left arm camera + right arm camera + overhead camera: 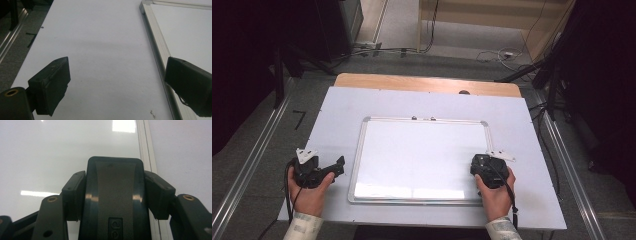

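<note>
On the pale grey sheet-covered table lies one rectangular whiteboard with a silver metal frame, flat, its white face bare and glossy with lamp reflections. Right gripper: held over the whiteboard's right edge, near its lower corner; jaws clamped on a black, round-cornered plastic block, pads against both its sides. The block's lower part is cut off by the picture edge in the right gripper view, and an embossed mark on it cannot be read; from above, the hand and gripper body hide it almost wholly. Left gripper: resting over the bare table left of the whiteboard, jaws wide apart, nothing between them. Both sleeves are cut off at the bottom edge.
</note>
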`<action>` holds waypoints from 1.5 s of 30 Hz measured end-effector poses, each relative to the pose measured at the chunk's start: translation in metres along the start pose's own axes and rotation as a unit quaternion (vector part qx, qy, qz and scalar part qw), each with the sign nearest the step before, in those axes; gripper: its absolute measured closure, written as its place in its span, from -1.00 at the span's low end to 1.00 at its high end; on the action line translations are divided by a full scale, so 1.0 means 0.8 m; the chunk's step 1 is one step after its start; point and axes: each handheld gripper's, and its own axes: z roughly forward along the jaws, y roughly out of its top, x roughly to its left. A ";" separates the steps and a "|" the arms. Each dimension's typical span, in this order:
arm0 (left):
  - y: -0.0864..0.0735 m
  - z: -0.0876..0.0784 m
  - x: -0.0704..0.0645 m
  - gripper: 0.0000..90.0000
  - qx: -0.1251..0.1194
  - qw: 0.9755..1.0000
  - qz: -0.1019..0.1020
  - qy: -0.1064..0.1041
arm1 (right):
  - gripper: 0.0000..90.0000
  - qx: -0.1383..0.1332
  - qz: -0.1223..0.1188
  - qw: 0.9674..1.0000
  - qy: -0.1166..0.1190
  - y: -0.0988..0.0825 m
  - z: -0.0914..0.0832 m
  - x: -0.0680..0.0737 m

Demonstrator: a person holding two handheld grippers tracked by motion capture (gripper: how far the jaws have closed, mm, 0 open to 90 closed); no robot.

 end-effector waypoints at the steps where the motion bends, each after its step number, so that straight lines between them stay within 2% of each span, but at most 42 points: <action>1: 0.000 0.000 0.000 -0.84 -0.001 1.000 -0.001 0.000 | -0.22 -0.001 0.001 1.000 0.001 0.000 0.000 0.000; 10: 0.000 0.000 0.000 -0.84 0.000 1.000 0.001 0.000 | -0.44 -0.018 0.001 1.000 0.021 0.006 -0.009 -0.007; 12: 0.000 0.000 0.000 -0.84 0.000 1.000 0.001 0.000 | -0.50 -0.025 -0.003 0.999 0.037 0.009 -0.012 -0.009; 18: 0.000 0.001 -0.001 -0.84 0.001 1.000 0.002 0.000 | -0.56 -0.039 -0.011 0.997 0.065 0.015 -0.025 -0.011; 30: 0.000 0.002 -0.001 -0.84 0.002 1.000 0.002 0.003 | -0.63 -0.047 -0.026 0.994 0.098 0.016 -0.049 -0.027; 37: -0.001 0.002 -0.002 -0.84 0.001 1.000 0.002 0.004 | -0.65 -0.053 -0.025 0.993 0.106 0.015 -0.059 -0.038; 45: -0.001 0.002 -0.002 -0.84 0.003 1.000 0.003 0.004 | -0.66 -0.049 -0.019 0.994 0.101 0.011 -0.065 -0.056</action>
